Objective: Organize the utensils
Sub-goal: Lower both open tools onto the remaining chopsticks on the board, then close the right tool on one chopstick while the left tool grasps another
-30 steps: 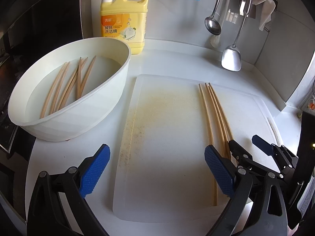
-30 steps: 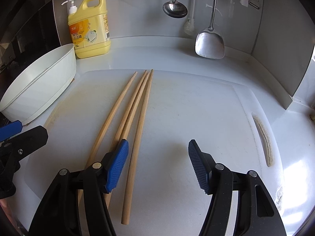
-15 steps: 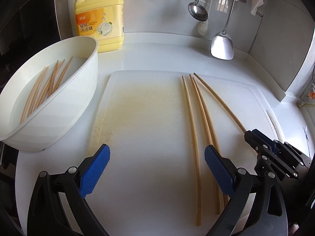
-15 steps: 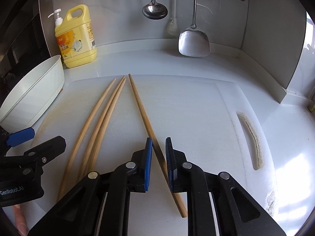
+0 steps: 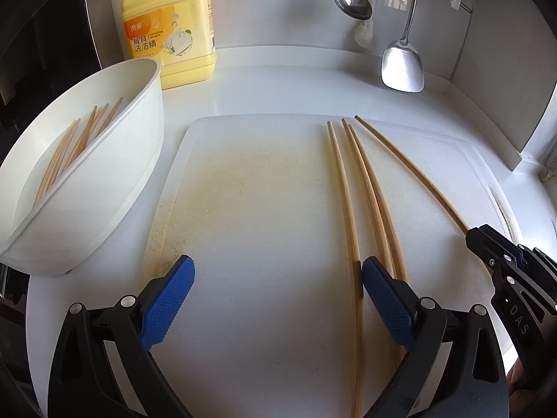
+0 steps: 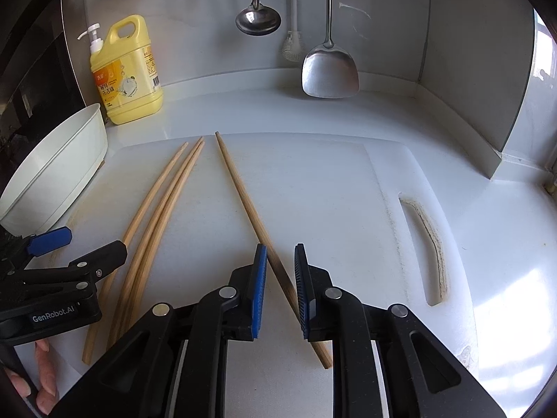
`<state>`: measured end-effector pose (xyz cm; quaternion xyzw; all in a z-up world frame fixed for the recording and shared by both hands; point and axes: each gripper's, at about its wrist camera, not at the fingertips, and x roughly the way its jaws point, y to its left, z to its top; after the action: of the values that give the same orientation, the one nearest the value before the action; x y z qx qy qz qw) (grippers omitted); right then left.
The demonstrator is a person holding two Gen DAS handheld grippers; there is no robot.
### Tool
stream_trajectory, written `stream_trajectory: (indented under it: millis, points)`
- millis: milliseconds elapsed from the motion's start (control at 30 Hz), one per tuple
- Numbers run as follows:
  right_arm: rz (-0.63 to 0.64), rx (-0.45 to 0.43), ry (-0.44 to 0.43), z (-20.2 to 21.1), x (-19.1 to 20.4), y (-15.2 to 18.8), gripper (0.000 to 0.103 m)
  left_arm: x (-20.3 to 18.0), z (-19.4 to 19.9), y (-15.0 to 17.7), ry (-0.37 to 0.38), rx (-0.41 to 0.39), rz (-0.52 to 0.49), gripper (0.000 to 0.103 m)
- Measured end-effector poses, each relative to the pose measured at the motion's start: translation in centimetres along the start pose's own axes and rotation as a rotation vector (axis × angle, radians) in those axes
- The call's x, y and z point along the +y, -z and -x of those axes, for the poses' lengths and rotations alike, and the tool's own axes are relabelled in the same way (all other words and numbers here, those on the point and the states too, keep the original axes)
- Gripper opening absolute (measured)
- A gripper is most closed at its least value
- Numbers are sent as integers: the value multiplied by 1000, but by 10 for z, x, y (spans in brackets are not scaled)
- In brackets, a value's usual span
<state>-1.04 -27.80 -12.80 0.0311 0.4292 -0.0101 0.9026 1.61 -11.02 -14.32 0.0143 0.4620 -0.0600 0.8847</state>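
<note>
Three wooden chopsticks (image 5: 362, 195) lie side by side on the white cutting board (image 5: 264, 209). A fourth chopstick (image 6: 243, 195) lies apart to their right, angled. My right gripper (image 6: 280, 285) is shut on this single chopstick near its thick end, pads (image 6: 259, 289) on either side; it also shows in the left wrist view (image 5: 501, 257). My left gripper (image 5: 275, 296) is open and empty, low over the board, its right pad (image 5: 386, 296) beside the three chopsticks. A white bowl (image 5: 87, 188) at left holds several more chopsticks (image 5: 73, 149).
A yellow dish soap bottle (image 5: 170, 35) stands behind the bowl. A ladle (image 6: 257, 17) and a metal spatula (image 6: 329, 69) hang on the back wall. The board's handle slot (image 6: 428, 244) is at right. A corner wall (image 6: 487, 87) closes the right side.
My right gripper closed on the rightmost chopstick and swung its near end to the right, away from the other three. My left gripper stayed open and shifted right along the board.
</note>
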Motion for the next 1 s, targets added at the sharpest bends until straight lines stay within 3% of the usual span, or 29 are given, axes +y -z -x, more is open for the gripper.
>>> stream_trajectory:
  millis: [133, 700, 867, 1000]
  points:
    - [27, 13, -14, -4, 2, -6, 25, -1, -1, -1, -10, -6, -1, 95]
    - [113, 16, -27, -20, 9, -23, 31, -7, -9, -10, -28, -31, 14, 94]
    - [144, 12, -32, -21, 16, -25, 26, -18, -5, -8, -10, -53, -10, 74]
    - [177, 7, -28, -20, 24, -24, 14, -24, -2, -8, 8, -56, -23, 49]
